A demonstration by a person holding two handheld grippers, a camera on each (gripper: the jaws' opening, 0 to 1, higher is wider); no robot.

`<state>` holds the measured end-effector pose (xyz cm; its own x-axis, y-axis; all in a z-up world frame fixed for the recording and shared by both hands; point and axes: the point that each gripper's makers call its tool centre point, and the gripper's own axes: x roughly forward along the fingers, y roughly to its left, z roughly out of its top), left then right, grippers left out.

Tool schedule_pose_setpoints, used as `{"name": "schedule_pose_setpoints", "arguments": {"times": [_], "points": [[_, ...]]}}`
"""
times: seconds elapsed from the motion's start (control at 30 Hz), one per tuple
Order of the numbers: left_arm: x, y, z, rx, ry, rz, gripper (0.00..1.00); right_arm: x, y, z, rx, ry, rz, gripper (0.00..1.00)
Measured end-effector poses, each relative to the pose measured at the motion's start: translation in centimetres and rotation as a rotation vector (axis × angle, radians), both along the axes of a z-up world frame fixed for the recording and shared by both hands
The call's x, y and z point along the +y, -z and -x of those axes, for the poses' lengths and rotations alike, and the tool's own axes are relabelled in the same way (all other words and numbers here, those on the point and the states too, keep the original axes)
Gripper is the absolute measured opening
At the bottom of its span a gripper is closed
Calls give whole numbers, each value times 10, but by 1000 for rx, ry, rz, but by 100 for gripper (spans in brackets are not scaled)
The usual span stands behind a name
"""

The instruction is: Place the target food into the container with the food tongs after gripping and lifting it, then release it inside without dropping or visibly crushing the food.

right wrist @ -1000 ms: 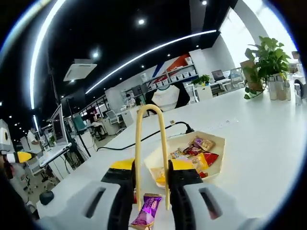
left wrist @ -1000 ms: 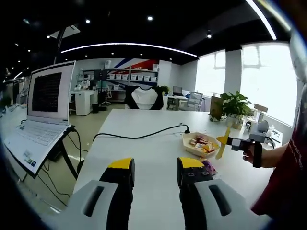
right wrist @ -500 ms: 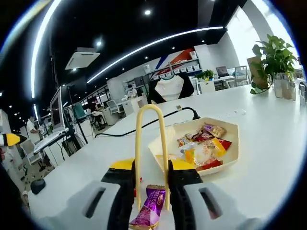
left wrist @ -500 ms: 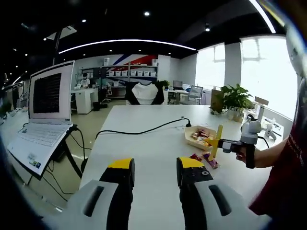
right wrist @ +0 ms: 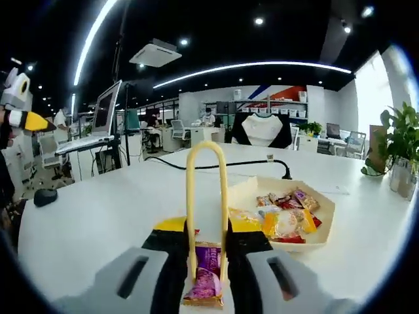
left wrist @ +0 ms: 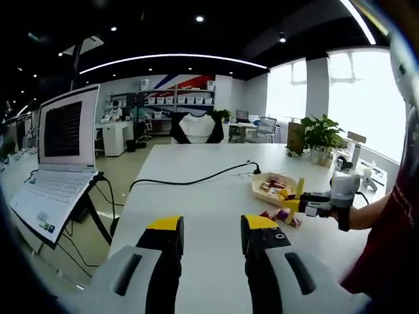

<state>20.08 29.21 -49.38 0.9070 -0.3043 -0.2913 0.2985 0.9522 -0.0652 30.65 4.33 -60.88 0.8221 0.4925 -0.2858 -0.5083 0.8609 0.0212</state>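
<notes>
In the right gripper view my right gripper is shut on yellow food tongs, whose two legs point back toward the camera. A purple wrapped candy lies on the white table between the legs' tips. Whether they pinch it I cannot tell. Just right of it stands the beige tray holding several wrapped snacks. In the left gripper view my left gripper stands open over bare table. Farther right are the tray, the purple candy and the right gripper low beside it.
An open laptop sits on a stand off the table's left edge. A black power cable crosses the table's far half. A potted plant stands at the far right, and a person's red sleeve at the right edge.
The right gripper has come down toward the table, bringing the tongs' tips around the purple candy. The left gripper has stayed put and open.
</notes>
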Motion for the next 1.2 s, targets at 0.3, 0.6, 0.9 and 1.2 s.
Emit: {"name": "schedule_pose_setpoints", "arguments": {"times": [0.3, 0.6, 0.9, 1.2], "points": [[-5, -2, -4, -11, 13, 11, 37, -40, 4, -3, 218, 134, -250, 15], [-12, 2, -8, -14, 24, 40, 37, -93, -40, -6, 212, 254, -504, 16], [-14, 4, -7, -17, 28, 34, 37, -118, -88, -41, 62, 298, -478, 16], [-3, 3, 2, -26, -7, 41, 37, -118, -131, -85, -69, 275, -388, 16]]}}
